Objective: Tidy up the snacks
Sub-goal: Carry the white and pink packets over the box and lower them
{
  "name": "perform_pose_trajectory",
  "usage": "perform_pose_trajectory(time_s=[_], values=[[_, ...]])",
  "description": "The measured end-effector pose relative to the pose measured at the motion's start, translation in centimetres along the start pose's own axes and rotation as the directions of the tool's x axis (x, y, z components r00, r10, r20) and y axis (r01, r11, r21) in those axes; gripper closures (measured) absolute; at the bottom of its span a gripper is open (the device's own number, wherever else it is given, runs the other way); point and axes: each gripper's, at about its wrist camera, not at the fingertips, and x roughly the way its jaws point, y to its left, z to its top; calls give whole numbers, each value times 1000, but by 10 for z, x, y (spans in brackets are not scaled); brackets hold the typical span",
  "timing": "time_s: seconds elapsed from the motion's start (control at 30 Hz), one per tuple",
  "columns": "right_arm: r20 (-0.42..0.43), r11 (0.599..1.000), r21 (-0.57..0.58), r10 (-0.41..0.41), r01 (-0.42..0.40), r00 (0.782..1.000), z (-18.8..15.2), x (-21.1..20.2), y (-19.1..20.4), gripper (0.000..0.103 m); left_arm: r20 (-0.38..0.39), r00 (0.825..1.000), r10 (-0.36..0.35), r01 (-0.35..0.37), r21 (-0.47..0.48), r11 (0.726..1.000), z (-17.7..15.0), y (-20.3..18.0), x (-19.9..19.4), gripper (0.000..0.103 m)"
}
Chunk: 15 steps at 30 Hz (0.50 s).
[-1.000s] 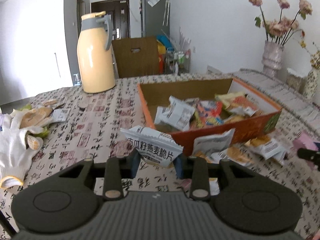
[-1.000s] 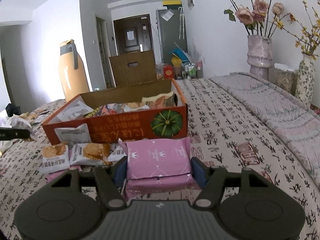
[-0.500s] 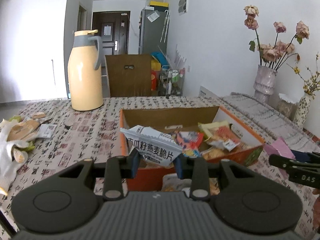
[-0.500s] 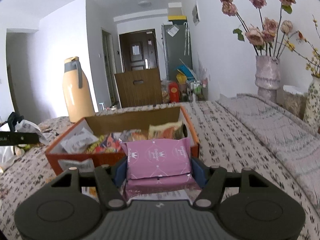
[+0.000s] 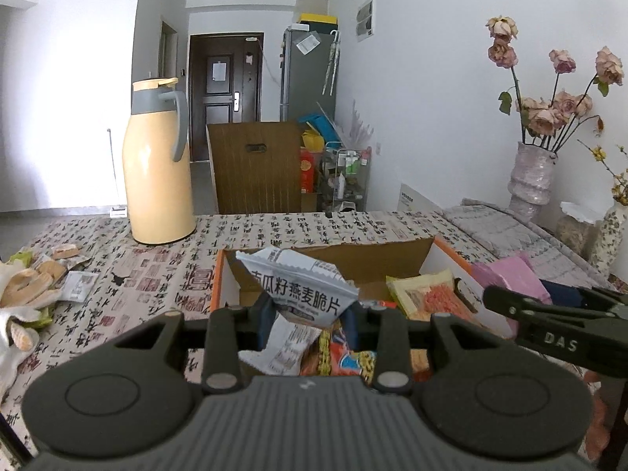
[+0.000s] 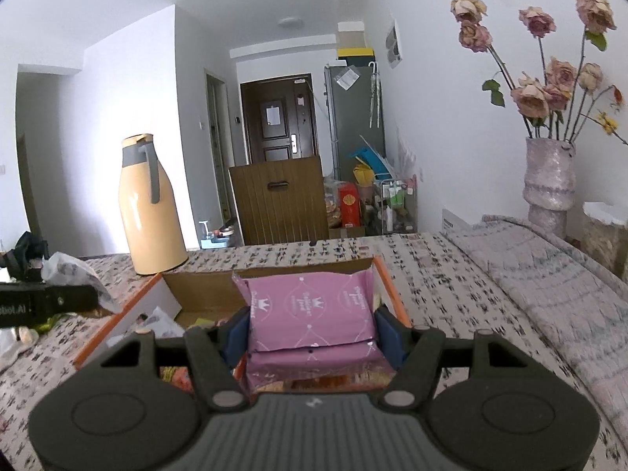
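My left gripper (image 5: 310, 314) is shut on a white snack packet (image 5: 300, 282) with black Chinese print, held over the near left part of the orange cardboard box (image 5: 217, 274). Inside the box lie several colourful snack packets (image 5: 424, 294). My right gripper (image 6: 312, 325) is shut on a pink packet (image 6: 310, 310), held above the box's (image 6: 388, 294) near right side. In the left wrist view the right gripper (image 5: 549, 314) and its pink packet (image 5: 506, 278) show at the right. The left gripper's finger (image 6: 47, 302) shows at the left of the right wrist view.
A tall yellow thermos (image 5: 157, 165) stands at the table's far left. White gloves and wrappers (image 5: 27, 286) lie at the left edge. A vase of dried roses (image 5: 532, 184) stands far right, on a grey runner (image 6: 530, 267). A brown chair back (image 5: 255, 168) rises behind the table.
Both grippers rose and moved forward with their packets, from in front of the box to above it. The loose packets on the table before the box have dropped out of view.
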Motion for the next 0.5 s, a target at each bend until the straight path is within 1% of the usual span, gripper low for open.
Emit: perform_pose_trajectory(time_s=[0.27,0.37,0.5], values=[[-25,1000,-17,-10,9,1000,12,47,4,37,-41,998,42,-43,-29,999,10,-7,44,67],[-34,1000,-10,-20,20,999,6,66,4,38,-59,996,60,-62,-32,998,7,-8,61,67],[-36,1000,-13,-11,10,999,-7,79,4,37,-81,994,75,-78,-41,996,-3,-4,76,68]])
